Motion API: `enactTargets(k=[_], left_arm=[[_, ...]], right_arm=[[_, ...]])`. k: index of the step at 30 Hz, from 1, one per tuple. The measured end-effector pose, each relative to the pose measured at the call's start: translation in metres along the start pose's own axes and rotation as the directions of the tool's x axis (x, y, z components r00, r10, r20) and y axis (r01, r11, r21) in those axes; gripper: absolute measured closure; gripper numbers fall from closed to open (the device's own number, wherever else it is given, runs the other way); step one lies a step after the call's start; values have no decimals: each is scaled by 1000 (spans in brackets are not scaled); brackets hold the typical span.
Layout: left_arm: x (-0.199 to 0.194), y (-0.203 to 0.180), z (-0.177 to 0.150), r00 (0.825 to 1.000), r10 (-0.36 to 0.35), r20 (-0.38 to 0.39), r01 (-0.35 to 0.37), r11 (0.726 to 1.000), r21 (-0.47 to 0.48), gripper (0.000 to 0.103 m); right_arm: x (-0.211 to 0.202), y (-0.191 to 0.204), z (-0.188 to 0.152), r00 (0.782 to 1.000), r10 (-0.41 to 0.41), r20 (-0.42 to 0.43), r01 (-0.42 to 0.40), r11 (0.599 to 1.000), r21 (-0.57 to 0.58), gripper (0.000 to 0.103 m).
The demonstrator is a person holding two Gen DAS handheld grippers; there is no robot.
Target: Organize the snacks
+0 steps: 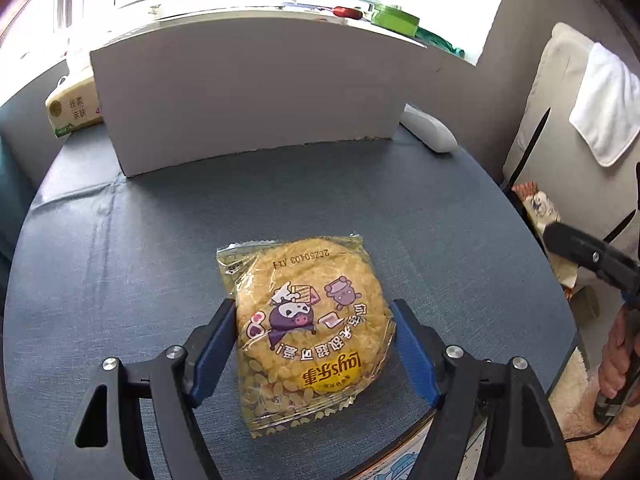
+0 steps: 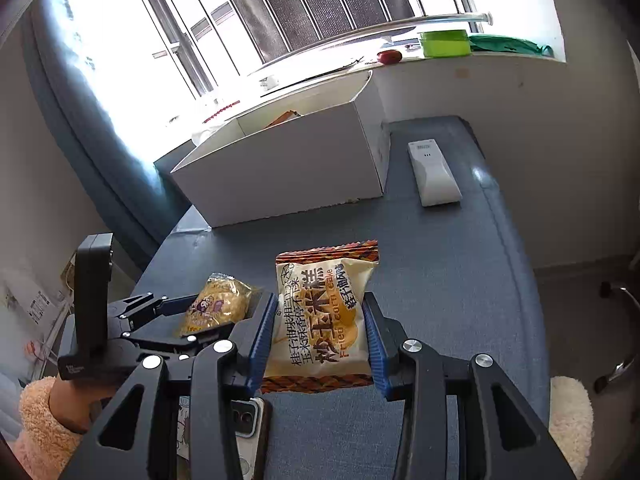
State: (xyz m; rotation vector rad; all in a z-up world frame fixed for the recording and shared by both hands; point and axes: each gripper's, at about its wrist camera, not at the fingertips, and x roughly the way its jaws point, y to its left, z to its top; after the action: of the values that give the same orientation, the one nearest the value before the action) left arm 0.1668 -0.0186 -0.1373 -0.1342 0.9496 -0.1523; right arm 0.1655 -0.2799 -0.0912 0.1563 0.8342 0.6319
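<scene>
Left claw (image 1: 314, 346) pinching yellow snack pack (image 1: 306, 328) on counter (image 1: 160, 260); right claw (image 2: 320, 336) clamped round fried corn cake pack (image 2: 324, 316); pick-up step, probably; next, lifting both toward white box (image 2: 280, 168).

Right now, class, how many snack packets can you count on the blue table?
2. The yellow corn snack packet lies between the left gripper fingers; the fried corn cake packet sits between the right gripper fingers. The white box may hide more.
</scene>
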Motion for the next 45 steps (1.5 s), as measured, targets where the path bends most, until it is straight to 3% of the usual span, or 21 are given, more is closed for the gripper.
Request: enactTargets(k=[3, 7, 13, 17, 20, 23, 25, 26, 27, 28, 29, 30, 31, 33, 36, 40, 42, 45], left_arm=[[-22, 10, 4, 997, -33, 69, 35, 999, -31, 24], [-60, 17, 24, 980, -54, 190, 62, 998, -33, 24], [-93, 37, 93, 943, -58, 327, 63, 998, -5, 24], [-89, 48, 150, 933, -36, 357, 44, 999, -15, 24], [-69, 58, 193, 945, -16, 325, 23, 1000, -17, 24], [-47, 67, 219, 955, 22, 294, -16, 1000, -23, 24], [-37, 71, 229, 958, 53, 282, -46, 998, -31, 22], [-32, 74, 230, 958, 62, 279, -53, 998, -37, 21], [-27, 77, 233, 962, 66, 267, -55, 997, -47, 9], [-22, 81, 234, 969, 62, 240, -48, 997, -62, 0], [-18, 84, 235, 974, 59, 220, -45, 997, -71, 0], [-15, 86, 232, 977, 71, 202, -56, 995, -77, 0], [-13, 87, 230, 978, 90, 190, -76, 994, -79, 0], [-14, 87, 224, 975, 102, 197, -89, 993, -74, 0], [-28, 85, 212, 958, 128, 259, -112, 991, -74, 0], [-63, 69, 200, 928, 148, 342, -144, 989, -36, 0], [-83, 59, 191, 899, 176, 402, -181, 983, -27, 0], [-104, 44, 178, 857, 280, 432, -283, 957, -58, 0]], right_arm=[[2, 2, -3, 1000, 13, -1, -13, 1000, 0, 57], [2, 9, 7, 999, 39, 24, -39, 999, -10, 57], [10, 29, 67, 994, 69, 89, -61, 994, -85, 57], [35, 39, 127, 991, 71, 111, -59, 993, -106, 57], [62, 41, 171, 993, 38, 113, -25, 993, -115, 57], [91, 47, 201, 993, -56, 105, 74, 982, -173, 57], [108, 46, 214, 993, -74, 92, 91, 977, -195, 57], [115, 46, 218, 995, -61, 81, 76, 978, -194, 57], [122, 44, 222, 997, -50, 60, 61, 980, -192, 55], [130, 43, 226, 998, -55, 36, 61, 981, -187, 50], [136, 42, 229, 997, -71, 20, 73, 981, -178, 44], [137, 39, 229, 996, -87, 25, 90, 982, -166, 19], [137, 36, 229, 995, -92, 40, 97, 984, -152, 0], [140, 29, 231, 994, -106, 40, 110, 986, -125, 0], [135, 27, 223, 992, -116, 53, 122, 985, -124, 0], [118, 46, 211, 977, -183, 110, 204, 954, -219, 0], [104, 58, 204, 972, -193, 133, 222, 940, -258, 0], [86, 72, 192, 960, -221, 175, 264, 922, -284, 0]])
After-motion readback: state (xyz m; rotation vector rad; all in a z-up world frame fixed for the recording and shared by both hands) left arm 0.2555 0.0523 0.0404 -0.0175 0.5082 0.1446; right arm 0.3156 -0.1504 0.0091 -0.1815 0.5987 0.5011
